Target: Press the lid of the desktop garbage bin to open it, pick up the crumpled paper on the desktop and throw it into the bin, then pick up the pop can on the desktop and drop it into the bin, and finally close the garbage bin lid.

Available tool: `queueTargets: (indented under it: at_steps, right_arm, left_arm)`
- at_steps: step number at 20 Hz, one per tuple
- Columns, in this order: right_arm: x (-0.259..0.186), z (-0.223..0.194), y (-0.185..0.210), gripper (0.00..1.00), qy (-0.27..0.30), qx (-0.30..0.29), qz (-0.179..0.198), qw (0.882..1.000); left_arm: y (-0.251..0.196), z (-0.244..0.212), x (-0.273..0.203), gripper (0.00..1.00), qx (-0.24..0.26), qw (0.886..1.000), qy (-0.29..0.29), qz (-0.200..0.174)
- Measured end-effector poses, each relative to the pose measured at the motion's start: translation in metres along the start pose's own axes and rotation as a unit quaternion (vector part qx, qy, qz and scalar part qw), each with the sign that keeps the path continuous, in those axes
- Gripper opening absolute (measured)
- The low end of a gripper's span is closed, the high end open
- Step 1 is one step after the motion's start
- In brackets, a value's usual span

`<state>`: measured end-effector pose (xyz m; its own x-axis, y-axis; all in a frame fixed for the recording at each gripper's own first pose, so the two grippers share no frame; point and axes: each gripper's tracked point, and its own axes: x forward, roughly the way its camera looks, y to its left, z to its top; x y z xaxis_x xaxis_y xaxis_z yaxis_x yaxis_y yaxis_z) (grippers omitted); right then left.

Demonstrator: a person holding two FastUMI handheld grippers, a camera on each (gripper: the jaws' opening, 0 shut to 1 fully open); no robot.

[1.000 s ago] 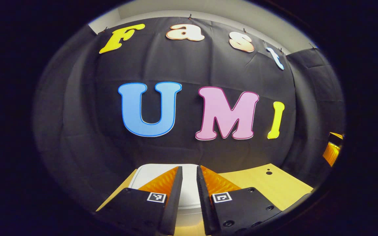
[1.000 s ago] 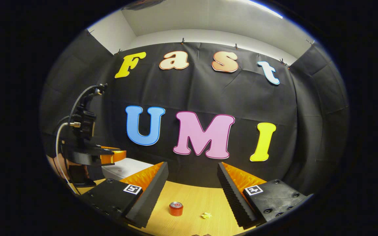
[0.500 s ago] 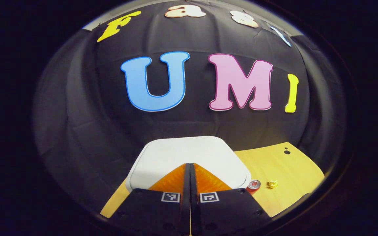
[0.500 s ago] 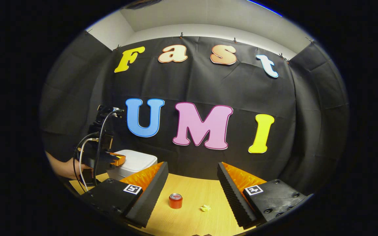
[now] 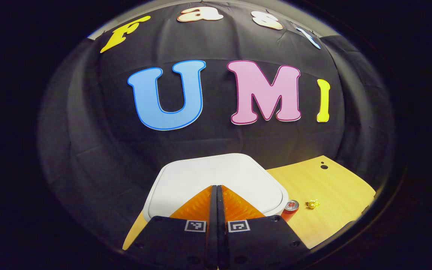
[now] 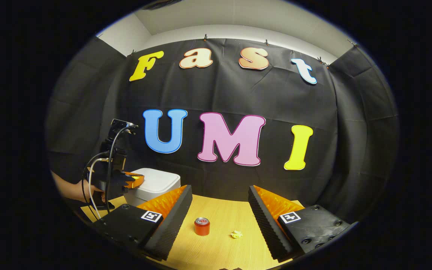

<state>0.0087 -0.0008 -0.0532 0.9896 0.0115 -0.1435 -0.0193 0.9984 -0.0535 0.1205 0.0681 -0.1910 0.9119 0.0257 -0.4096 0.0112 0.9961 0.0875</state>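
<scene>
The task is at step 1 of 4, and by the look of it nothing is finished yet. In the left gripper view, the left gripper [image 5: 216, 191] has its fingers pressed together with nothing between them, their tips over the near part of the white lid [image 5: 216, 174] of the garbage bin [image 6: 152, 185]. Whether they touch the lid cannot be told. The lid lies flat and shut, so the press has not yet opened it.

The pop can [image 6: 202, 226] stands upright on the wooden surface [image 6: 223, 243], just right of the bin as the left gripper view shows it. The crumpled paper [image 6: 236, 234] lies on the surface a little farther right, apart from the can. Neither is in the bin.

The right gripper [image 6: 219, 210] hangs above the near surface with its fingers spread wide and empty, the can and paper showing between them farther off.

Left to do, as I judge it: open the lid, drop in the paper, drop in the can, then close the lid.
</scene>
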Motion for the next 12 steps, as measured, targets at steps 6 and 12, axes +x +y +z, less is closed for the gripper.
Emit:
queueTargets:
  at_steps: [6,12]
  right_arm:
    - [0.001,0.001,0.003,0.98,0.0,-0.008,0.003,1.0]
    - [0.005,0.009,-0.002,0.98,-0.009,-0.003,-0.004,1.0]
  left_arm:
    - [0.001,0.006,-0.002,0.07,-0.003,1.0,-0.012,-0.017]
    - [0.002,0.076,-0.021,0.07,0.003,0.997,-0.081,-0.006]
